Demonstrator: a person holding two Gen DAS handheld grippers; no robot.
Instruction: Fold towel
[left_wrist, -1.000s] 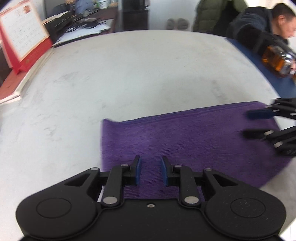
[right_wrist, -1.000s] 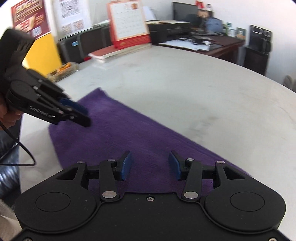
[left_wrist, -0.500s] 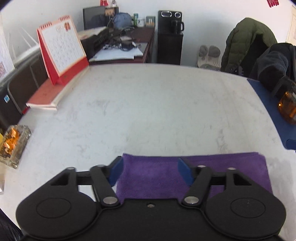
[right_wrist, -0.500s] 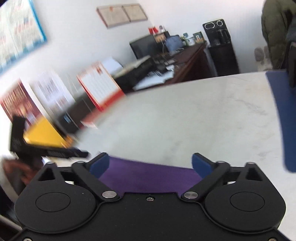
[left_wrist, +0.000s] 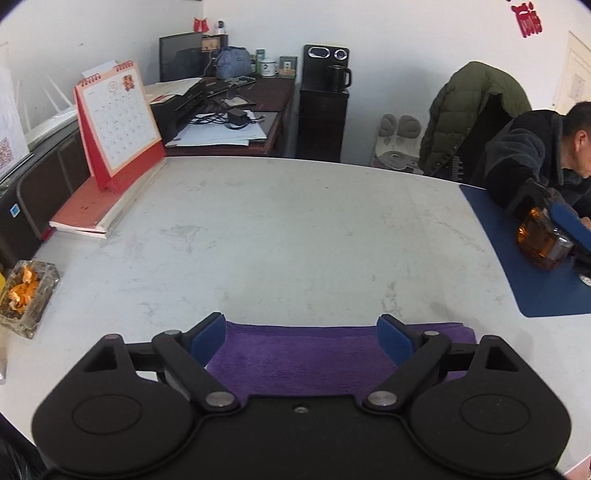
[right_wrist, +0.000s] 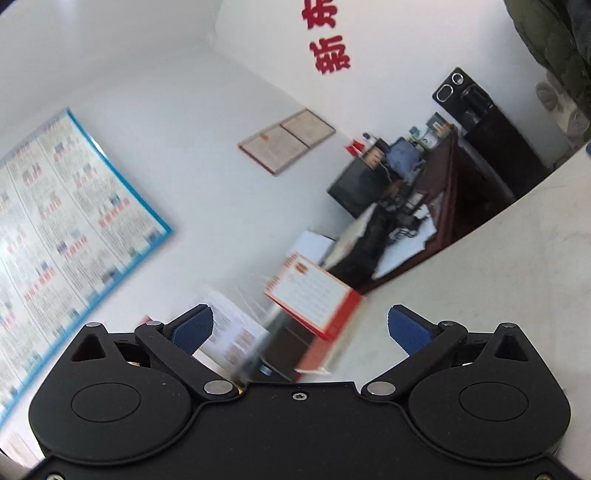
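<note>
Both the left claw (left_wrist: 301, 338) and the right claw (right_wrist: 299, 328) have just opened wide and let go, leaving the purple towel (left_wrist: 306, 354) folded flat near the desk's (left_wrist: 295, 236) front edge.

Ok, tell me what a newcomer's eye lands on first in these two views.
The purple towel stands out first, lying flat on the pale table just beyond the open left gripper. Next comes the red desk calendar at the table's far left edge. In the tilted right wrist view, the open right gripper points at a white wall with a blue-framed poster.
</note>
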